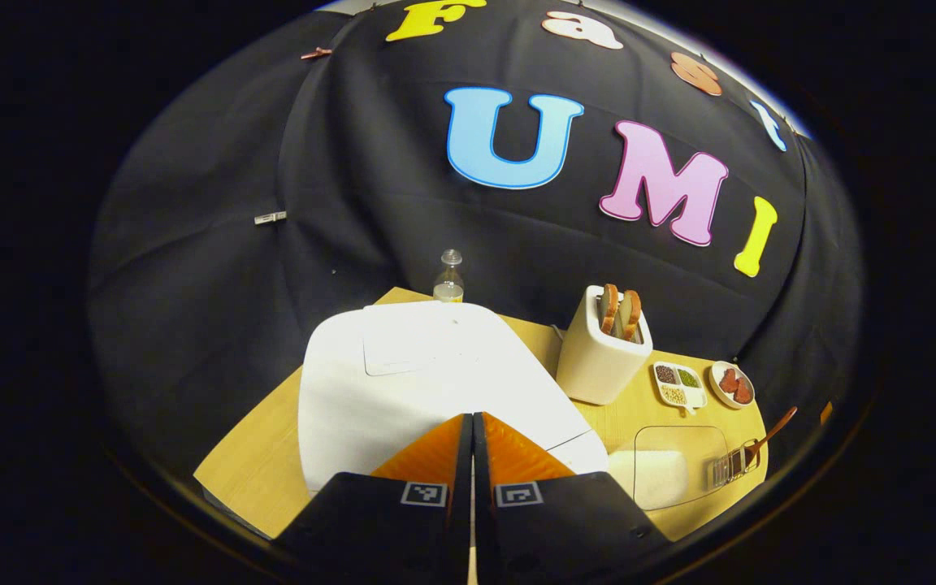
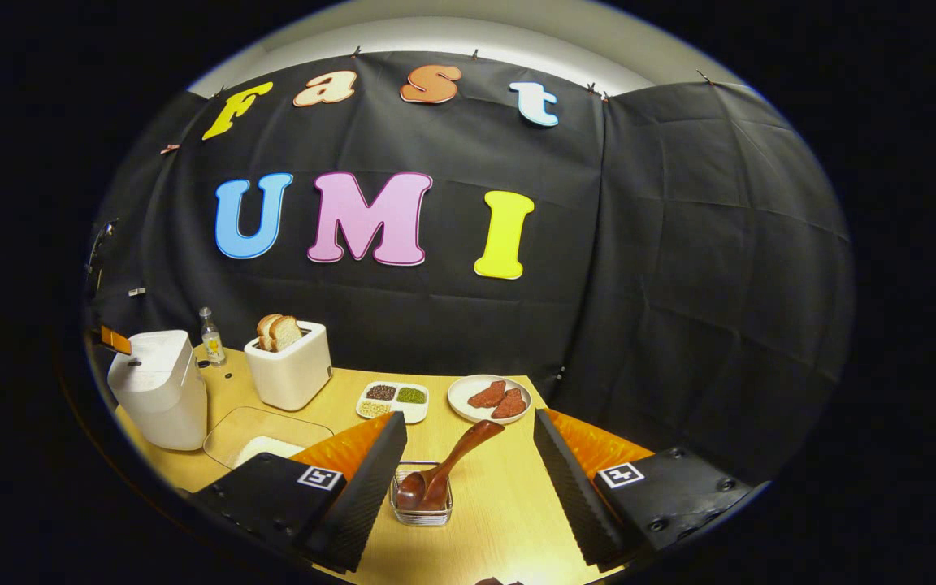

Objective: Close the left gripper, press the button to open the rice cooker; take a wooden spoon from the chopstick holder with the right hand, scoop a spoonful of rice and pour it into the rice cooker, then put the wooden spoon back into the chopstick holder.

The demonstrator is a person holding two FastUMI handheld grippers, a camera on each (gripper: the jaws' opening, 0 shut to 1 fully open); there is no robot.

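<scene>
The rice cooker (image 1: 435, 382) stands at the left end of the tabletop (image 2: 500, 504) with its lid down. The left gripper (image 1: 472, 422) sits directly over the front of that lid, jaws brought together with no gap between them and nothing held — judged the correct setup for the press, since closed jaws form a single blunt tip for the release button. The button itself cannot be made out under the jaws.

The wooden spoon (image 2: 448, 463) stands tilted in the wire chopstick holder (image 2: 421, 496), handle leaning up and away. The right gripper (image 2: 468, 455) has its jaws spread wide, one on each side of the holder and clear of the spoon — a pre-grasp stance, judged ready for the pick once the lid is up.

Just beside the cooker lies a clear lidded container (image 2: 265, 435) with white rice in it, the probable scooping source.

View differences: the right gripper view shows the cooker's full body and side and the left gripper (image 2: 116, 340) at its top edge; the left gripper view shows the lid surface close up, with the spoon (image 1: 769, 435) far off at the right.

Beyond these stand a toaster (image 2: 293, 374), a small bottle (image 2: 210, 337), a divided tray (image 2: 393, 400) and a plate (image 2: 488, 398).
</scene>
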